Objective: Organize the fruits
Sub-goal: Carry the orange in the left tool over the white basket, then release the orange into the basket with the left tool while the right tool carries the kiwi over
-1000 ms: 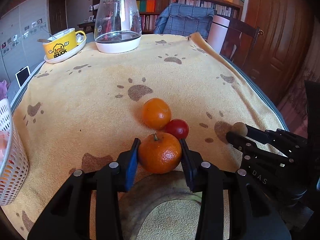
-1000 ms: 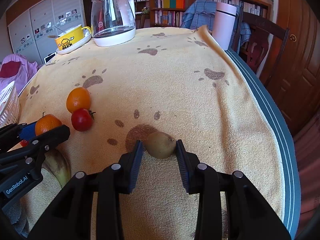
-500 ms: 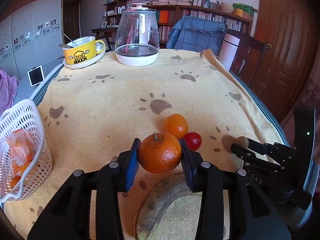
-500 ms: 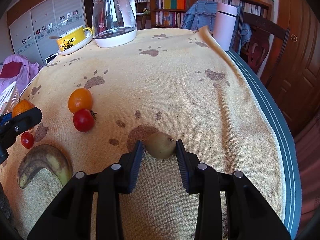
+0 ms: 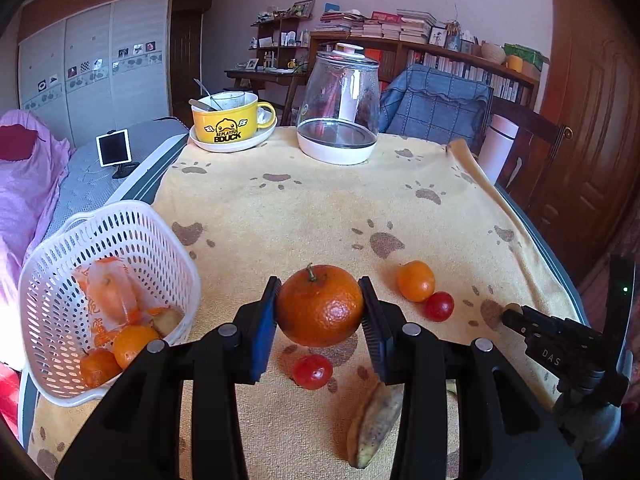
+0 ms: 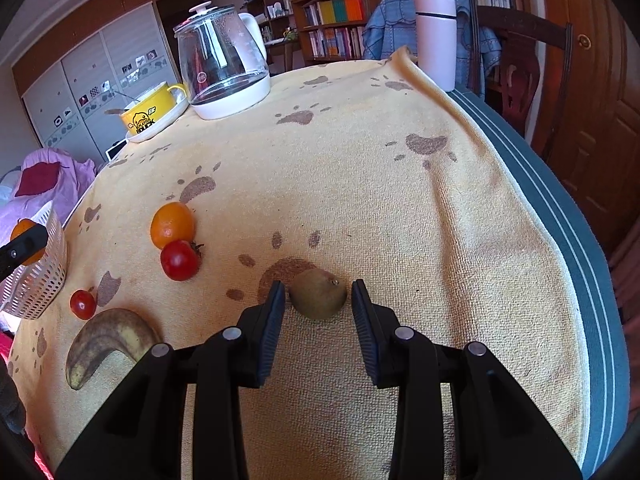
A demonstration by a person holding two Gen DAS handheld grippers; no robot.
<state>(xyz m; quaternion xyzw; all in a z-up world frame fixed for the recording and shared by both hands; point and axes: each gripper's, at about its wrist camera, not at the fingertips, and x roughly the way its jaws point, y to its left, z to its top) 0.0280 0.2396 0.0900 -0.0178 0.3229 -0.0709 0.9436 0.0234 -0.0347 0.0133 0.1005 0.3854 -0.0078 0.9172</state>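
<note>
Gripping a stem-up mandarin (image 5: pixel 320 306), left tool (image 5: pixel 320 312); right tool (image 6: pixel 318 312) spread around seemingly sideways kiwi (image 6: pixel 318 298).

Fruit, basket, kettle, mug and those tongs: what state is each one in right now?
Left tongs: shut on the mandarin, held off the cloth.
Right tongs: open around the kiwi, which lies on the cloth.
Basket: upright, partly filled with fruit.
Banana: lying loose, heavily browned.
Small orange: loose, touching a tomato.
Small tomato: loose beside the basket.
Kettle: lidded, looks empty.
Mug: upright on its saucer, spoon inside.
</note>
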